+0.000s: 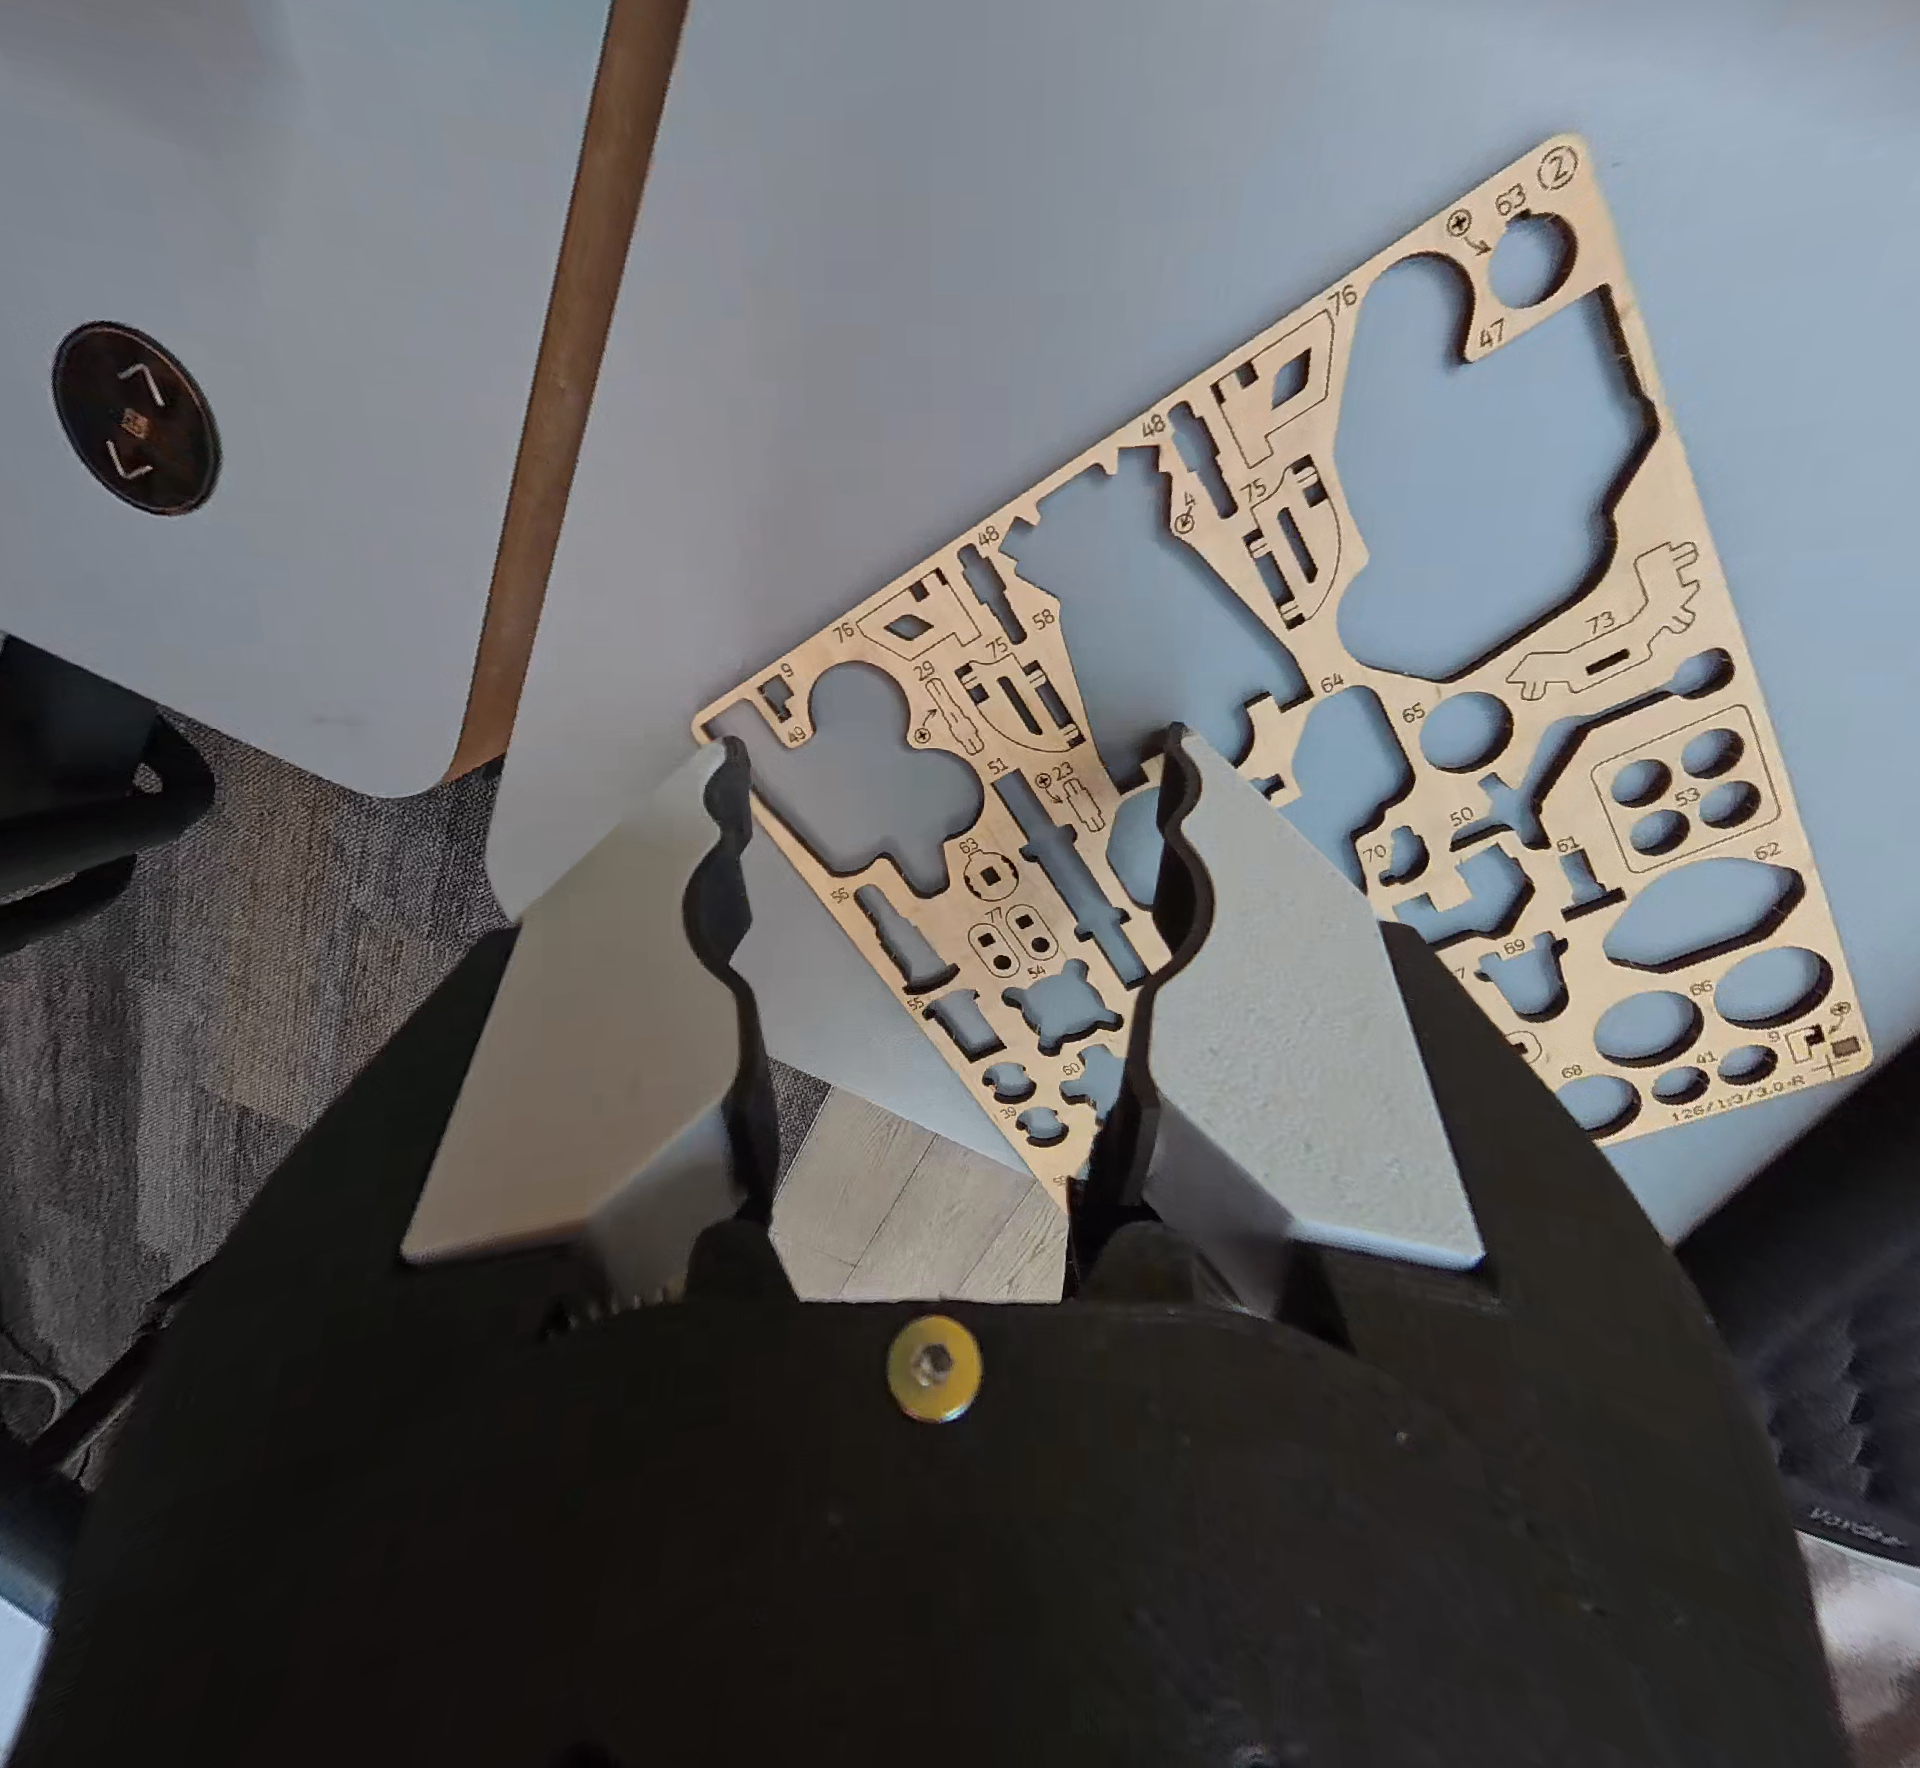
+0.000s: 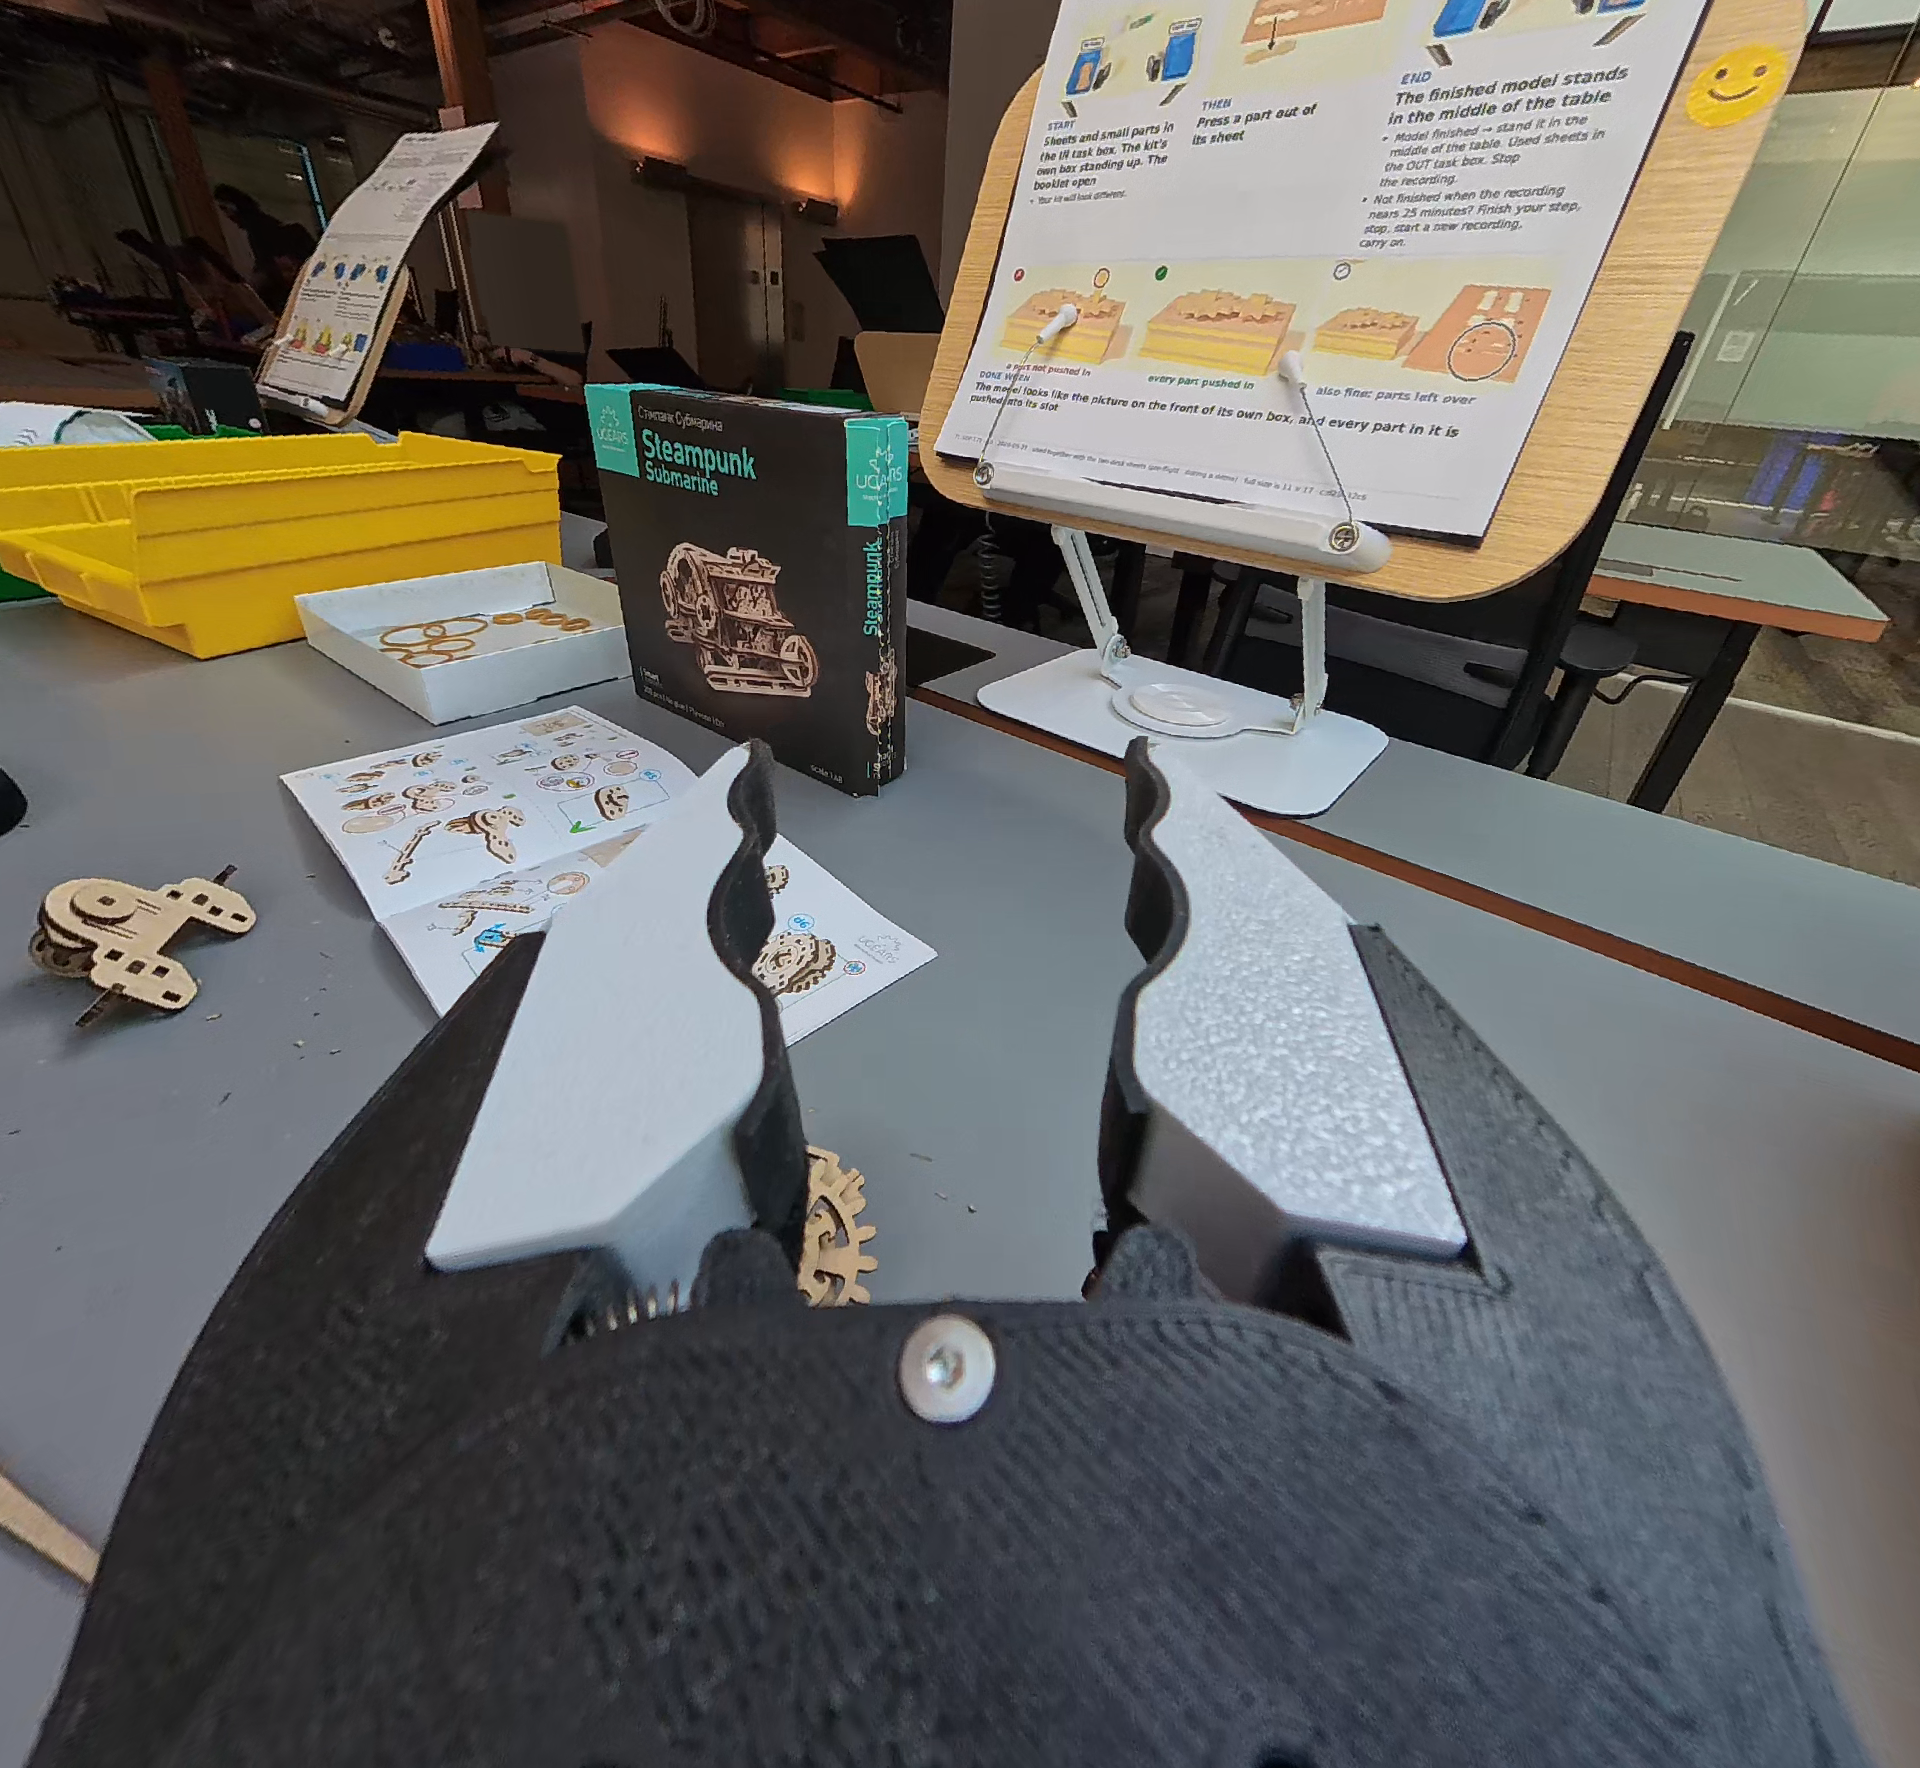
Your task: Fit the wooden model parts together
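My left gripper has white fingers with black pads. The flat pale wooden sheet lies on the blue-grey table. The yellow plastic bins are plain.

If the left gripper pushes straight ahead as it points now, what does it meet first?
Most likely the wooden parts sheet: the open left gripper points straight at its lower-left portion on the grey table. Depth is unclear.

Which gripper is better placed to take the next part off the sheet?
Probably left. The left gripper is open right over the sheet; the right gripper faces the booklet, sheet out of view.
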Motion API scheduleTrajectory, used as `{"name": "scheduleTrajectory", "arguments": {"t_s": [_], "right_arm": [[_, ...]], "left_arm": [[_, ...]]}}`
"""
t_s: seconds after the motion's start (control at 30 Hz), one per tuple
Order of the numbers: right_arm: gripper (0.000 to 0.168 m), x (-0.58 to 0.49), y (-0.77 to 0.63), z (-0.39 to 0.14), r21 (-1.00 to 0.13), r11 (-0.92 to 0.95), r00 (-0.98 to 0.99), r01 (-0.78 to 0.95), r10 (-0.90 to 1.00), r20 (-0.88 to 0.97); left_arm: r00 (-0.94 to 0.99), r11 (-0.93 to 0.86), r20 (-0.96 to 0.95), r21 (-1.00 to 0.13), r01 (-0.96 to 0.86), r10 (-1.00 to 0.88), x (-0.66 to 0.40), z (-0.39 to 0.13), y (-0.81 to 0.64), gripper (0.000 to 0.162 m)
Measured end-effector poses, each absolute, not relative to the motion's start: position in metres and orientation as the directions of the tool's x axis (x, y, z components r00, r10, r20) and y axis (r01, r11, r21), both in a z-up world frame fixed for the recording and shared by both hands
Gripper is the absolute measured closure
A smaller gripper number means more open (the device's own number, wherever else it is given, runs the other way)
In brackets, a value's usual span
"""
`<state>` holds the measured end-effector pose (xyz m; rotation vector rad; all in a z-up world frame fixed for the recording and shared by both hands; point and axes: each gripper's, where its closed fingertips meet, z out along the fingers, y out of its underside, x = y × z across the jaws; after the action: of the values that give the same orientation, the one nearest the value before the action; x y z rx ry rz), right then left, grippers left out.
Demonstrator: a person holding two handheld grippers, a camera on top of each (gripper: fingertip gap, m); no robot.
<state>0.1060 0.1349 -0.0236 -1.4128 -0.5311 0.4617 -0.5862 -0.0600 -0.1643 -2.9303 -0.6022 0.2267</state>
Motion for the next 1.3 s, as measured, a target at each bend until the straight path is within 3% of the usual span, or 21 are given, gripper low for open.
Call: {"name": "scheduleTrajectory", "arguments": {"t_s": [0.27, 0.43, 0.6, 0.67, 0.8, 0.9, 0.97, 1.03, 1.1, 1.23, 1.27, 1.3], "right_arm": [[0.101, 0.095, 0.134, -0.028, -0.996, 0.084, 0.772, 0.022, 0.632, 0.07], [0.101, 0.095, 0.133, -0.028, -0.994, 0.096, 0.773, 0.042, 0.628, 0.093], [0.101, 0.08, 0.126, -0.014, -0.988, 0.14, 0.763, 0.059, 0.632, 0.135], [0.102, 0.036, 0.112, 0.003, -0.991, 0.134, 0.684, 0.024, 0.72, 0.114], [0.101, -0.126, 0.048, 0.028, -0.998, -0.06, 0.207, -0.007, 0.976, -0.06], [0.1, -0.246, 0.012, 0.02, -0.973, -0.209, -0.089, 0.097, 0.972, -0.217], [0.1, -0.32, 0.009, -0.002, -0.943, -0.277, -0.15, 0.182, 0.94, -0.306], [0.124, -0.38, 0.016, -0.027, -0.919, -0.309, -0.159, 0.244, 0.922, -0.353], [0.114, -0.423, 0.038, -0.055, -0.905, -0.336, -0.056, 0.26, 0.931, -0.361], [0.109, -0.465, 0.015, -0.079, -0.777, -0.544, -0.157, 0.316, 0.778, -0.608], [0.117, -0.469, 0.01, -0.083, -0.757, -0.561, -0.176, 0.334, 0.752, -0.635], [0.139, -0.47, 0.001, -0.084, -0.747, -0.553, -0.217, 0.369, 0.73, -0.648]], "left_arm": [[0.917, -0.9, -0.009, -0.19, 0.391, 0.4, -0.575, -0.168, -0.045, 0.13], [0.931, -0.912, -0.012, -0.206, 0.355, 0.365, -0.575, -0.168, -0.042, 0.131], [0.95, -0.899, -0.071, -0.353, 0.26, 0.303, -0.575, -0.147, -0.033, 0.131], [0.954, -0.884, -0.126, -0.424, 0.196, 0.271, -0.573, -0.132, -0.029, 0.131], [0.946, -0.832, -0.224, -0.549, 0.077, 0.235, -0.565, -0.103, -0.022, 0.131], [0.937, -0.784, -0.256, -0.62, 0.03, 0.238, -0.56, -0.084, -0.02, 0.131], [0.93, -0.757, -0.276, -0.654, 0.002, 0.241, -0.558, -0.073, -0.02, 0.131], [0.929, -0.743, -0.285, -0.669, -0.016, 0.236, -0.556, -0.067, -0.021, 0.131], [0.928, -0.731, -0.285, -0.682, -0.02, 0.241, -0.555, -0.064, -0.024, 0.131], [0.938, -0.694, -0.257, -0.719, -0.026, 0.231, -0.551, -0.062, -0.023, 0.131], [0.943, -0.682, -0.247, -0.73, -0.028, 0.225, -0.55, -0.062, -0.021, 0.131], [0.946, -0.672, -0.237, -0.74, -0.03, 0.219, -0.549, -0.062, -0.02, 0.131]]}}
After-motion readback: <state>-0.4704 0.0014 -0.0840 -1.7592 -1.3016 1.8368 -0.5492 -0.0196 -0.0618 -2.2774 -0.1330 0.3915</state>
